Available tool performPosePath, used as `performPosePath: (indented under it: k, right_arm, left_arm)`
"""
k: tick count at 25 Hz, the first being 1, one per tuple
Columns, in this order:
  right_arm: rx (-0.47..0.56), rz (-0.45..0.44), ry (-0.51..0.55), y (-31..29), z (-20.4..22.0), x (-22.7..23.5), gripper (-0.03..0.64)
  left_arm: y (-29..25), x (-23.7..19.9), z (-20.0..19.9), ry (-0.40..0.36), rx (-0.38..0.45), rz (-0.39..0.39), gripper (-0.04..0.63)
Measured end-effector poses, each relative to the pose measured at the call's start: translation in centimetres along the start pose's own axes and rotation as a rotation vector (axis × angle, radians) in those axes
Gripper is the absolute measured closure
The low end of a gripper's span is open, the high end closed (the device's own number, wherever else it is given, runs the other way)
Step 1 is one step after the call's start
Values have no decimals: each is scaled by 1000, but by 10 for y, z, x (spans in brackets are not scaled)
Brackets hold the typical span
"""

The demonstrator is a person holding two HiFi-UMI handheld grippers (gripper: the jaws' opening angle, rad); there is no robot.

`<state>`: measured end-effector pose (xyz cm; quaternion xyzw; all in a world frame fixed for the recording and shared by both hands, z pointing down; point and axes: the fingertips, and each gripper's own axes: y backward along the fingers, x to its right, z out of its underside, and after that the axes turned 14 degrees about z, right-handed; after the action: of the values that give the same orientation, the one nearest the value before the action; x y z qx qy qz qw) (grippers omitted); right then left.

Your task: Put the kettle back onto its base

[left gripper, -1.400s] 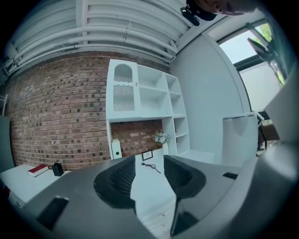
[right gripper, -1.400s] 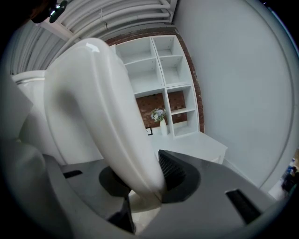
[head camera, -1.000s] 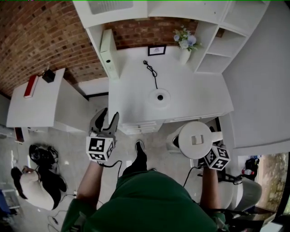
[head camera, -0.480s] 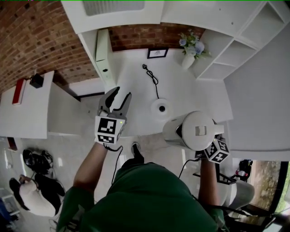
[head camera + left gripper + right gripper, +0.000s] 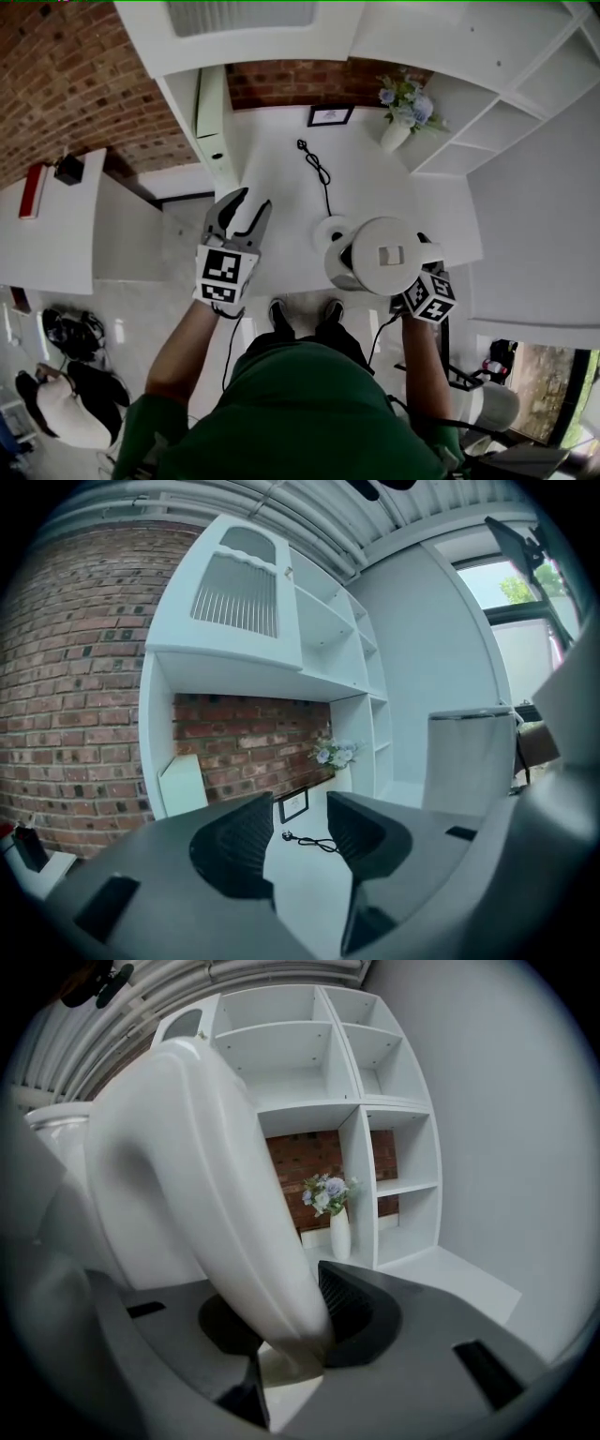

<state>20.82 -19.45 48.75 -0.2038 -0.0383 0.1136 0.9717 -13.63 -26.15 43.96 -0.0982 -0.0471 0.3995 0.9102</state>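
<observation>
Currently: right gripper (image 5: pixel 286 1335) has its pads clenched on the kettle handle (image 5: pixel 216 1194), low on its curve, so the body hangs upright ahead of the jaws. Kettle (image 5: pixel 380 255) is over the near edge of the desk (image 5: pixel 281 187), lid level. It overlaps the right side of the round base (image 5: pixel 328 228) and is not centred on it; contact cannot be told. Cord (image 5: pixel 319 169) trails toward the far wall. Left gripper (image 5: pixel 239 211) hovers left of the base, jaws apart, nothing between them. It is likely spare, since one grip on the handle suffices. Probable next move: shift the kettle left and lower it.
</observation>
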Motion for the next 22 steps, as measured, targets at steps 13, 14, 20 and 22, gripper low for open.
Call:
performPosePath:
  k: [13,14,20,22]
  right_arm:
    - [-51,-125,107,-110,27,-22,486]
    - [-53,-137,109,-117,29,-24,486]
    - [-72,-203,129,-154,41,-33,486]
    - [-80,-217,136,-163,44,-36,486]
  left_arm:
    - [32,-17,18,69,-94,-230,403]
    - [34,-17,20,76,-100,-247,403]
    - [42,-11,36,125,-168,-333,403]
    - [43,-12,33,125,-161,-358,403]
